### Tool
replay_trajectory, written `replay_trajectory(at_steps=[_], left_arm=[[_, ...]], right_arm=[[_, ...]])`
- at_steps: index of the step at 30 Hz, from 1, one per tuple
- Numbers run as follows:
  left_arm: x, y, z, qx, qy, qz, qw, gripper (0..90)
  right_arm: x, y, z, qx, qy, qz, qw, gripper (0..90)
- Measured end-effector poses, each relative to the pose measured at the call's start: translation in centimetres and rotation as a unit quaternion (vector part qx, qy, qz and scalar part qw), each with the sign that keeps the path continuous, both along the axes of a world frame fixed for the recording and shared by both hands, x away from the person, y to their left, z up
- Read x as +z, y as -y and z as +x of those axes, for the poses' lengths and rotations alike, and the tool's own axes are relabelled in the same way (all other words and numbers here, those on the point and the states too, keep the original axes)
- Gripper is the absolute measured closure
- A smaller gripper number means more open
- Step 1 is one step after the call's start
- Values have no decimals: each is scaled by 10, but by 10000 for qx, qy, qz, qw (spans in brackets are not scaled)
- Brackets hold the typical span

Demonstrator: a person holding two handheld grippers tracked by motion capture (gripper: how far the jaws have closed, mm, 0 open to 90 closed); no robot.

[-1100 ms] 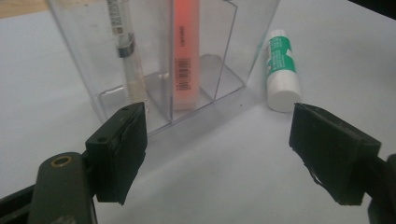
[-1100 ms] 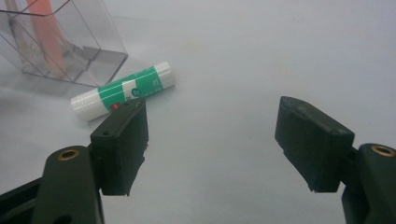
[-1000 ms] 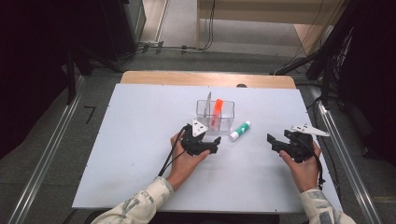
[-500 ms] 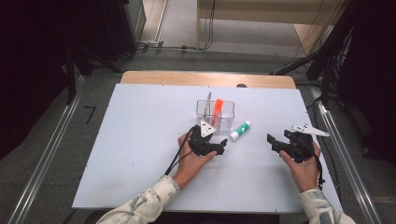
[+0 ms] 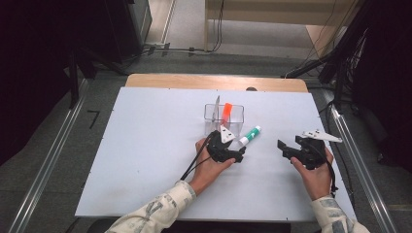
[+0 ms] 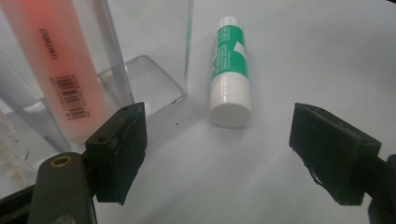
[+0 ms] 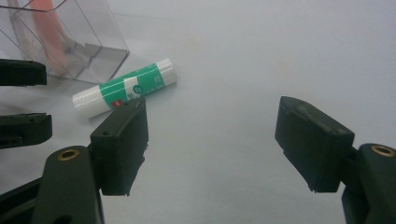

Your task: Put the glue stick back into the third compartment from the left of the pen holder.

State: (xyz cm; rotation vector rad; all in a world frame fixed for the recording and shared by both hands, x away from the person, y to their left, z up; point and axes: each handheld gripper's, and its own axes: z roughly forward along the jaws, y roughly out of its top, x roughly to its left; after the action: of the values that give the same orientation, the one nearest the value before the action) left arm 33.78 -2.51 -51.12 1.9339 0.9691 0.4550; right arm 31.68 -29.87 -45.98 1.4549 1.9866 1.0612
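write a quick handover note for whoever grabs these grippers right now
Left gripper: open, empty, fingers either side of the glue stick's near end, not touching it.
Right gripper: open, empty, off to the right.
Glue stick: lying flat on the table beside the clear box, which holds an orange tube.
Done: tube in box.
Left: probably grip the glue stick and box it.
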Motion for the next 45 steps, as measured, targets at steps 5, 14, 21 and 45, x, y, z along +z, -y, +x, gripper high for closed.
replay_trajectory(at_steps=[5,14,21,45], left_arm=[[0,6,3,-32,7,53,10000,204],[0,13,6,-50,16,139,9999,264],[0,20,10,-121,-5,266,9996,295],[0,36,19,-146,-98,547,9983,428]], right_arm=[[0,0,0,2,-4,7,10000,247],[0,-1,0,-6,-1,-9,10000,249],[0,-1,0,-5,-9,-6,10000,250],[-1,0,1,9,-61,4,10000,254]])
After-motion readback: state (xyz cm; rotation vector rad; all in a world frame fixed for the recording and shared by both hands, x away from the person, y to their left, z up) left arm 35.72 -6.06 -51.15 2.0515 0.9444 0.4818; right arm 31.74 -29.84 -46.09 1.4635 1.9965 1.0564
